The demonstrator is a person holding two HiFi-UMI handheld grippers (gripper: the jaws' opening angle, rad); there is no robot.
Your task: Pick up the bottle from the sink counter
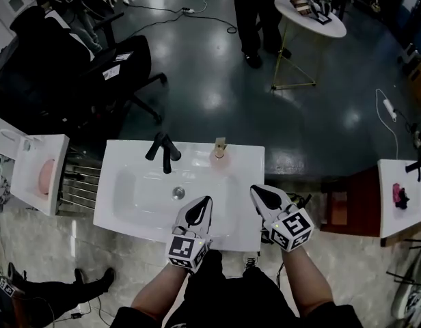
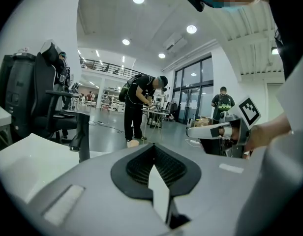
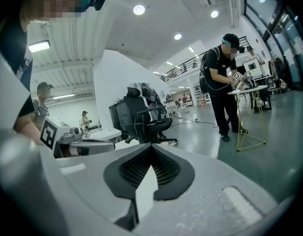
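White sink counter (image 1: 249, 161) bears the bottle (image 1: 219, 150) (near the faucet (image 1: 164, 153)); left hand-held gripper (image 1: 208, 201) and right hand-held gripper (image 1: 255, 191) are pressed together.

bottle (image 1: 219, 149) too small for detail, faucet (image 2: 81, 134) base hidden behind left claw (image 2: 154, 154)

My head camera looks steeply down on the sink bench (image 1: 128, 157), while both tool cameras face nearly level across it, sharing the standing person (image 1: 253, 16).

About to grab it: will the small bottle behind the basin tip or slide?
The bottle looks small, upright and narrow, so a nudge could probably tip it. The white counter under it looks glossy, so it may slide.
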